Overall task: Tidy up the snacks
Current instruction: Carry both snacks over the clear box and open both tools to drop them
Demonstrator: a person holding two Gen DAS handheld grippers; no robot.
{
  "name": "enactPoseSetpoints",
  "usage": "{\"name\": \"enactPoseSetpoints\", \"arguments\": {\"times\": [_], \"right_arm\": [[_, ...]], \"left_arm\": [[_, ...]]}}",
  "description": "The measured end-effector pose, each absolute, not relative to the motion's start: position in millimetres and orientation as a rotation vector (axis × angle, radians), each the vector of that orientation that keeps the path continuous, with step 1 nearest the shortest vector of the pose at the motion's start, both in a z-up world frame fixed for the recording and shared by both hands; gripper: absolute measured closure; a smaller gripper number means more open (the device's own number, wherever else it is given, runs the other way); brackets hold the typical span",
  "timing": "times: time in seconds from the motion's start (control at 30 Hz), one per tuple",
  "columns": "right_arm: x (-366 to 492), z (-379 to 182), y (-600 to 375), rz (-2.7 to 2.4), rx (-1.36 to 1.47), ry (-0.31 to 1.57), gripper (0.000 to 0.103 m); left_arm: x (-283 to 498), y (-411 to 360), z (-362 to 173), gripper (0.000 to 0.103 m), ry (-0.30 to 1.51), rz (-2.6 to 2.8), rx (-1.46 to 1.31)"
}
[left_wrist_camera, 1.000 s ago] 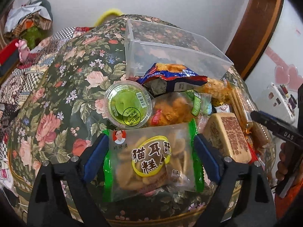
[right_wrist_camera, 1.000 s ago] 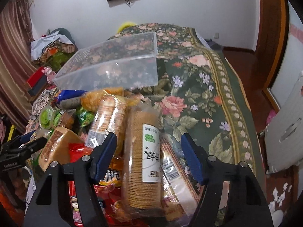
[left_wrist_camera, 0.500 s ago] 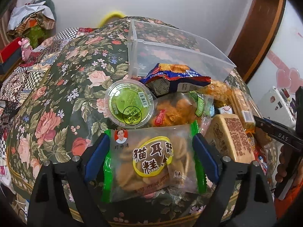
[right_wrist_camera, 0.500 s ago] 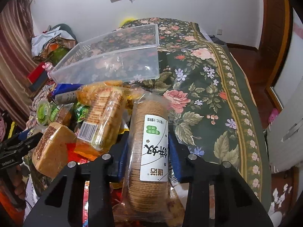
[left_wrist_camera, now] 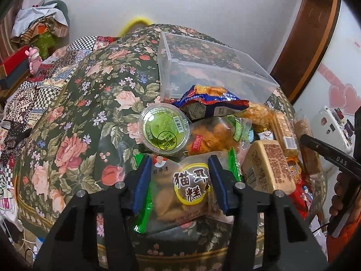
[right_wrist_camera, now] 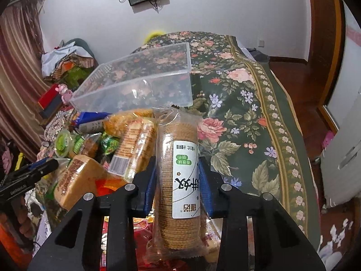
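Observation:
My left gripper (left_wrist_camera: 179, 184) is shut on a clear, green-edged bag of biscuits (left_wrist_camera: 178, 192) at the near edge of the snack pile. My right gripper (right_wrist_camera: 177, 186) is shut on a clear sleeve of round crackers (right_wrist_camera: 177, 169) with a white label and holds it raised above the pile. A clear plastic bin (left_wrist_camera: 209, 72) stands empty behind the pile; it also shows in the right wrist view (right_wrist_camera: 137, 83). A green jelly cup (left_wrist_camera: 164, 132), a blue chip bag (left_wrist_camera: 209, 103) and a tan wrapped cake (left_wrist_camera: 268, 169) lie in the pile.
The snacks lie on a round table with a dark floral cloth (left_wrist_camera: 74, 117). More cracker packs (right_wrist_camera: 133, 144) lie left of the held sleeve. Clutter and a pile of cloth (left_wrist_camera: 38, 27) sit at the far left. A wooden door frame (left_wrist_camera: 311, 36) stands at the right.
My left gripper has shut on the green-edged biscuit bag. My right gripper, which shut on the cracker sleeve earlier, has lifted it up from the pile.

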State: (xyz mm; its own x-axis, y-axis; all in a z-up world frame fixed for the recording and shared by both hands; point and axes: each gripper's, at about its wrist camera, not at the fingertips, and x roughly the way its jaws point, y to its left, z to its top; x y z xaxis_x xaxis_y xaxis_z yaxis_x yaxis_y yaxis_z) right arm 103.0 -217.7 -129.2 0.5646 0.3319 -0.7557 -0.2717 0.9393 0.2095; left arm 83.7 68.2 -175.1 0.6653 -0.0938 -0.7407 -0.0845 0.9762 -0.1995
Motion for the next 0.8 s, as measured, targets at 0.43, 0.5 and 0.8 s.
{"name": "enactPoseSetpoints", "arguments": {"times": [0.43, 0.5, 0.8], "right_arm": [[97.6, -120.8, -221.4, 0.374, 0.089, 0.884, 0.071], [96.5, -120.0, -222.7, 0.377, 0.098, 0.884, 0.071], [96.0, -113.7, -221.8, 0.388, 0.092, 0.869, 0.071]], "left_arm": [[83.1, 72.4, -196.0, 0.002, 0.931, 0.018, -0.242], [88.1, 75.2, -200.7, 0.002, 0.937, 0.005, -0.292], [86.9, 57.6, -195.7, 0.049, 0.922, -0.090, -0.278]]}}
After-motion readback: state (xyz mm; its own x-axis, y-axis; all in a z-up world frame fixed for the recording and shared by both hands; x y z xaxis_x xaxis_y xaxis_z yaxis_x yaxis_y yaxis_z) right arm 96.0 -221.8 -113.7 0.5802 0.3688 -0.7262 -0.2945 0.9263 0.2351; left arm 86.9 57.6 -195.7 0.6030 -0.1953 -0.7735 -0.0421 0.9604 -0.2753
